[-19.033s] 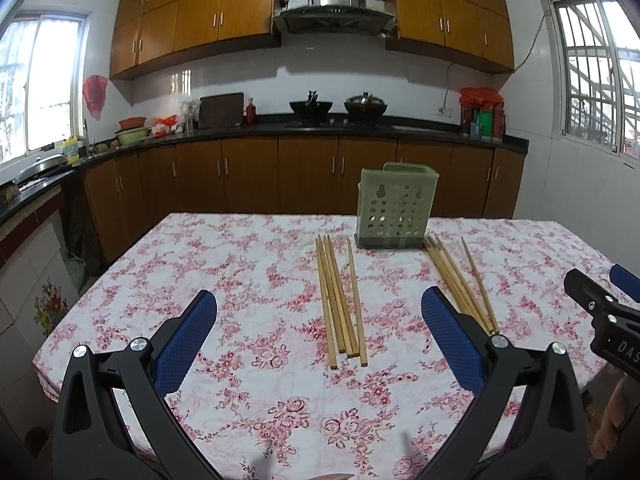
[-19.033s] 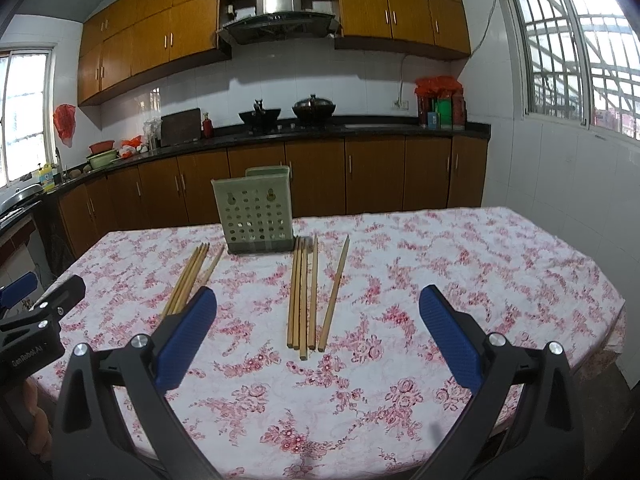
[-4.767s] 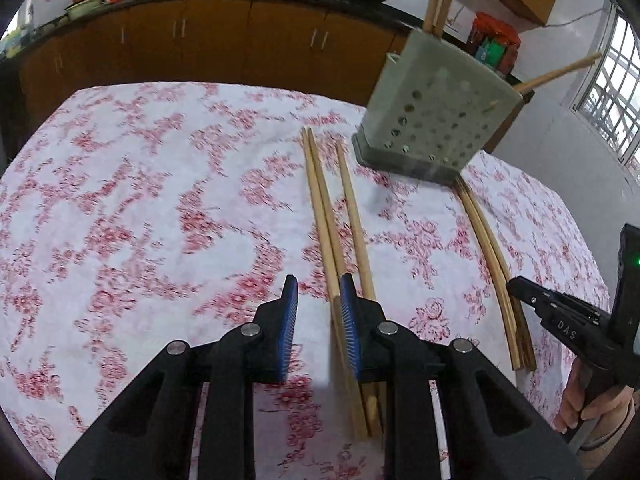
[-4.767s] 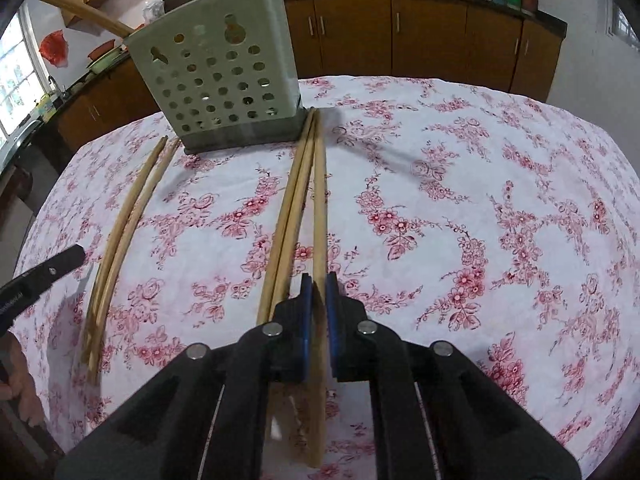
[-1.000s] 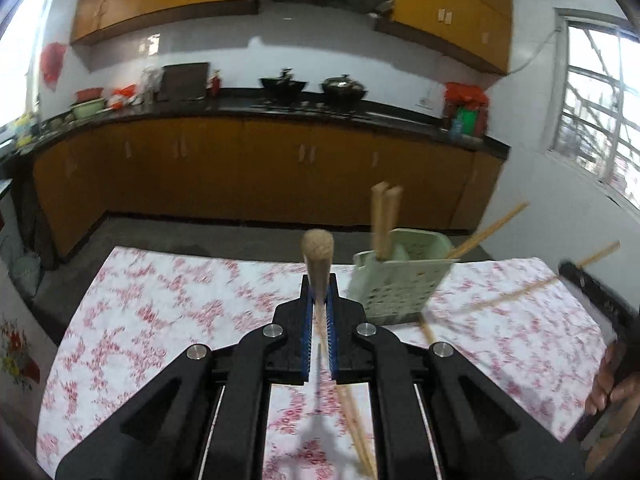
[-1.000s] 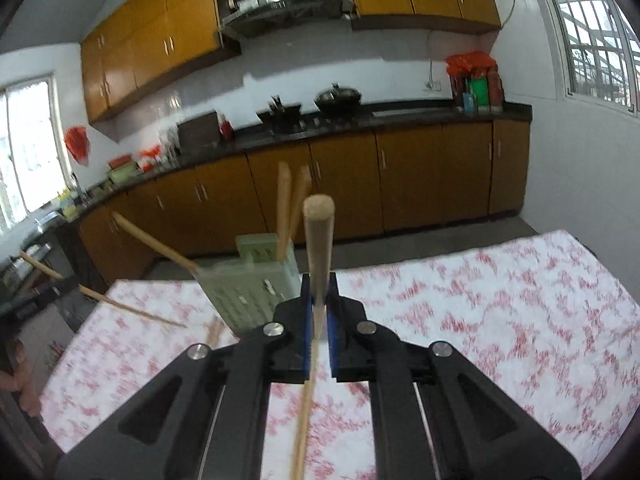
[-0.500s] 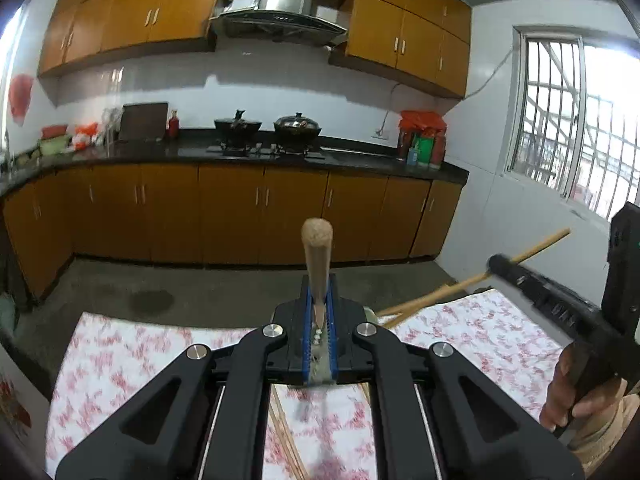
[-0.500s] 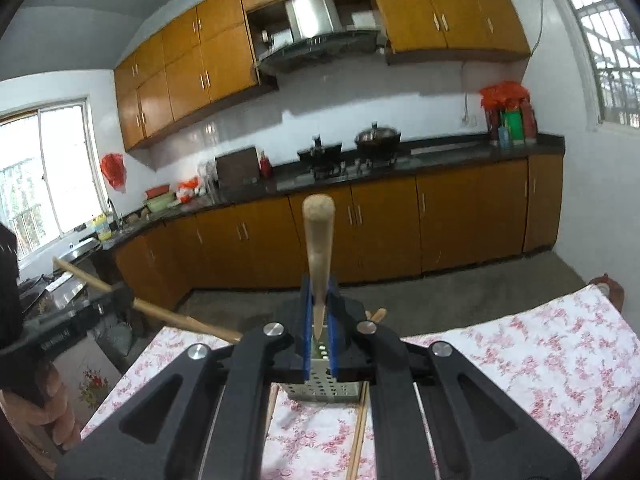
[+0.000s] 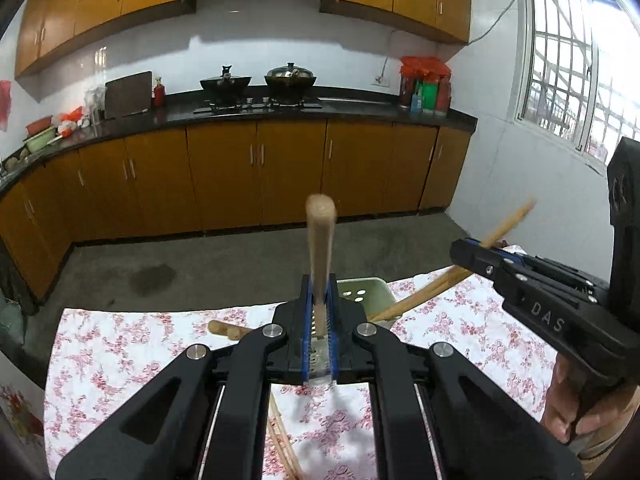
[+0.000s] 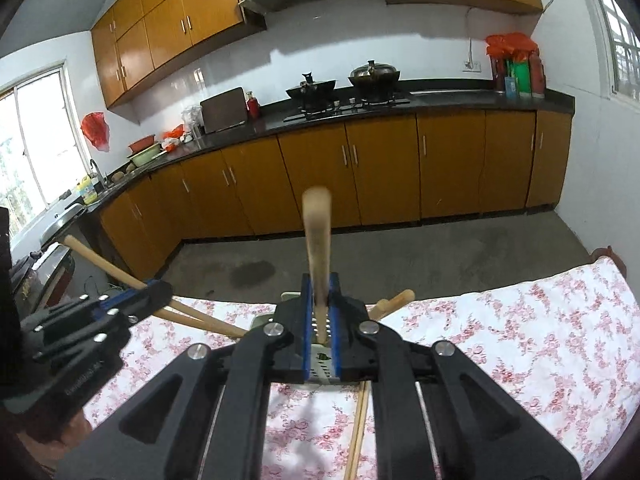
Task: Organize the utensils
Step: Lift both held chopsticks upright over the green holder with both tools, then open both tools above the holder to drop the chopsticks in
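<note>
A chopstick is clamped in the left tongs, another in the right tongs, above the holder (light, stiff, slippery wood); a mid-shaft grip is judged safest.

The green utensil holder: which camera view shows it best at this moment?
The left wrist view shows it best: the green utensil holder shows its rim and a holed wall beside the left gripper. In the right wrist view only slivers of the green utensil holder appear between the fingers of the right gripper.
</note>
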{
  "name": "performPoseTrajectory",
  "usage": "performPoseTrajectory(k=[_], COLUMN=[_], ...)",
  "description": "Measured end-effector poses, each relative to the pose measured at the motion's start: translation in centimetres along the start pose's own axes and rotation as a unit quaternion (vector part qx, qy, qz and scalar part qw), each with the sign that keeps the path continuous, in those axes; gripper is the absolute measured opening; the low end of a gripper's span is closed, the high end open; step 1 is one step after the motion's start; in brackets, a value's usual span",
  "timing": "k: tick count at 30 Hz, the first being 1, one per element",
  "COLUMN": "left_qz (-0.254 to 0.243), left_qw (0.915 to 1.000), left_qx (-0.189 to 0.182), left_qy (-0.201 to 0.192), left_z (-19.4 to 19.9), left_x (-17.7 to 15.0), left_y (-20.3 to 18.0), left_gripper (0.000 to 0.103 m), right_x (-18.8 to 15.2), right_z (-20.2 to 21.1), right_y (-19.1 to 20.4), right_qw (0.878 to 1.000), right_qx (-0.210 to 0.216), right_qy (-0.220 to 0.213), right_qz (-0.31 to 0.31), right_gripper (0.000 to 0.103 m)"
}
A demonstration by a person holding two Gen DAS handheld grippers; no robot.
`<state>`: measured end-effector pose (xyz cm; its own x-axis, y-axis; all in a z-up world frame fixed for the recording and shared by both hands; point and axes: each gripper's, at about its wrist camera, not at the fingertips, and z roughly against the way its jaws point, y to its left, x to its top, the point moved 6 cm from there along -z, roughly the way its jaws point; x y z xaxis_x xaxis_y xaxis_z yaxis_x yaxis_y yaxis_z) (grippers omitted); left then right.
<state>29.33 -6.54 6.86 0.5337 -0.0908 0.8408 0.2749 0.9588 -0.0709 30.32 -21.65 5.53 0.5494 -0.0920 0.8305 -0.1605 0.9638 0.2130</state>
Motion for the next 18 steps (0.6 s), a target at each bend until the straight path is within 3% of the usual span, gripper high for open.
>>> performPoseTrajectory(k=[4,7,14,18], left_qz=[0.005,0.015,0.035,0.043], left_qw=[0.9999,0.9996,0.9976,0.9953], left_qx=[-0.004,-0.006,-0.003,0.005], left_qy=[-0.010,-0.025,-0.060,-0.087], left_z=[0.6,1.5,3.6,6.5], left_x=[0.3,0.6,1.9,1.5], left_y=[-0.1,0.0,0.7,1.4], left_gripper=[0.013,0.029,0.031,0.034], right_x=[0.4,1.0,2.0,0.5], right_z=[0.8,2.1,6.8,9.8], right_y=[0.1,0.1,-0.2,-0.7], right_qw=[1.000,0.999,0.997,0.995], right_qx=[-0.006,-0.005,-0.007,-0.010], right_qy=[-0.015,-0.033,-0.079,-0.093], right_qz=[0.011,0.008,0.013,0.019], right_gripper=[0.018,0.020,0.024,0.028])
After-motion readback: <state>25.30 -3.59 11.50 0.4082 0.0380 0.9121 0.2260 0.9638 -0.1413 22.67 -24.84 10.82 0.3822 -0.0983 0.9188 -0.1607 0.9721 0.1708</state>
